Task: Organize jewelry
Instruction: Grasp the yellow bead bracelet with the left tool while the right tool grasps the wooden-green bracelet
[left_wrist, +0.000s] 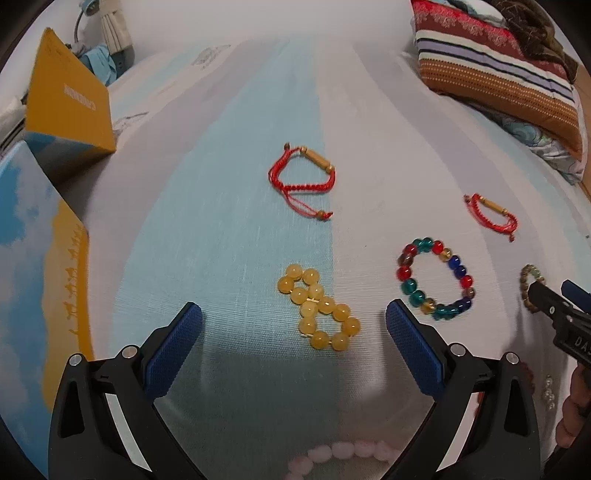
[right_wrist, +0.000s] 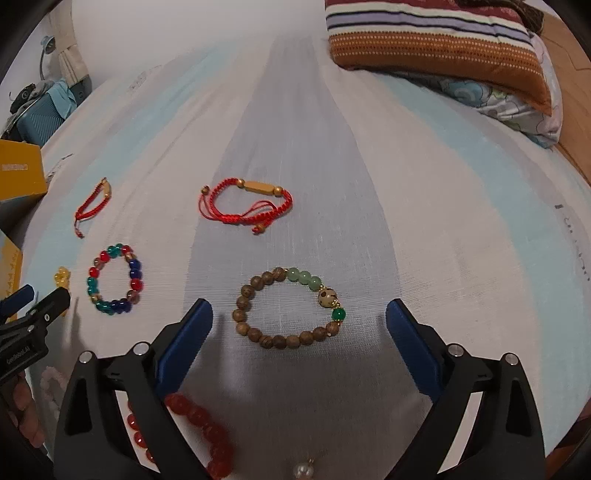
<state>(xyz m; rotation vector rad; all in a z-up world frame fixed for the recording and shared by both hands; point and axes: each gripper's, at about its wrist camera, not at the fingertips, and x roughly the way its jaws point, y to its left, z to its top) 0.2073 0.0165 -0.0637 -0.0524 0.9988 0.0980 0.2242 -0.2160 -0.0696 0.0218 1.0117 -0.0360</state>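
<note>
Fingers (left_wrist: 173, 350) of the left gripper (left_wrist: 293, 345) are spread wide and hold nothing; those of the right gripper (right_wrist: 299, 345) are spread alike and also empty. Both tools hang above the bed (left_wrist: 236, 155), which carries the jewelry on a pale blue-and-white striped sheet.

Landmark: the yellow bead bracelet (left_wrist: 319, 308). It lies in line with the gap between the left fingers, just ahead of their tips, twisted into a figure-eight. Its long axis runs away from the tool, slightly slanted, so the fingers would close across the narrow waist. The left gripper is judged the nearer tool for this piece.

- Nearer than the landmark: a pink bead bracelet (left_wrist: 343, 456), partly hidden under the left tool.
- Right of the landmark: a multicolour glass bead bracelet (left_wrist: 436, 278).
- Farther right: a wooden bead bracelet (right_wrist: 290, 308) with green beads, lying as an open ring in line with the right fingers' gap.
- Near the right tool's base: a red bead bracelet (right_wrist: 199, 432) and a pearl piece (right_wrist: 303, 470).
- Beyond the landmark: a red cord bracelet (left_wrist: 301, 177); a second red cord bracelet (left_wrist: 491, 212) to its right.
- Left of the landmark: a printed box (left_wrist: 44, 280) standing open, presumably the destination.
- Farthest: a striped pillow (left_wrist: 495, 70).
</note>
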